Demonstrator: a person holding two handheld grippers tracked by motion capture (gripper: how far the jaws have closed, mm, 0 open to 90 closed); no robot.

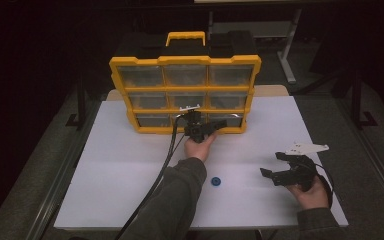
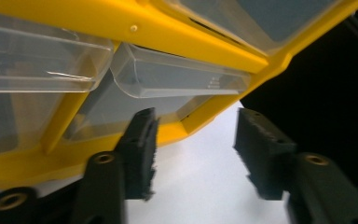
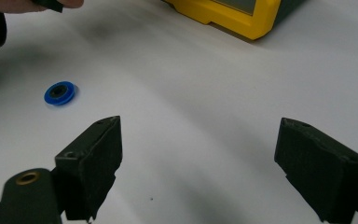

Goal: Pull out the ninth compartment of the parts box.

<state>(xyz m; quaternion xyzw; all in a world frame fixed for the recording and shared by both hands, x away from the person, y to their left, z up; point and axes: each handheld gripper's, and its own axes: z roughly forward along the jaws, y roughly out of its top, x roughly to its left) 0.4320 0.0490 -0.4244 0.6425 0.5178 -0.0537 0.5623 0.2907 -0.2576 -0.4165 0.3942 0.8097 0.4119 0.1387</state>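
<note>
Left tool [image 1: 211, 126] sits right up against the bottom row of the yellow organizer [image 1: 185, 61], at its lower right drawer [image 2: 177, 77]. Its jaws are spread apart with nothing between them. In the left gripper view one jaw pad is in front of that clear drawer's lower edge and the other is out over the bare white table [image 1: 130, 165], past the organizer's corner. Whether a pad actually touches the drawer cannot be told.

The organizer stands upright at the far middle of the table, its carry handle [image 1: 185, 38] on top and its drawer fronts facing the person. Its long axis runs left to right across the table, with three rows of three clear drawers. The lower right drawer is a long, shallow clear bin lying along that same left-to-right line, and its front lip sticks out a little from the yellow frame.

Right tool [image 1: 279, 167] hovers over the near right part of the table, well apart from the organizer, with its jaws wide and empty and pointing toward the table's middle. A small blue ring [image 1: 216, 181] lies flat on the table between the two forearms, nearer the left sleeve [image 1: 172, 200]. In the right gripper view it shows ahead of the jaws and off to the left [image 3: 60, 93].
</note>
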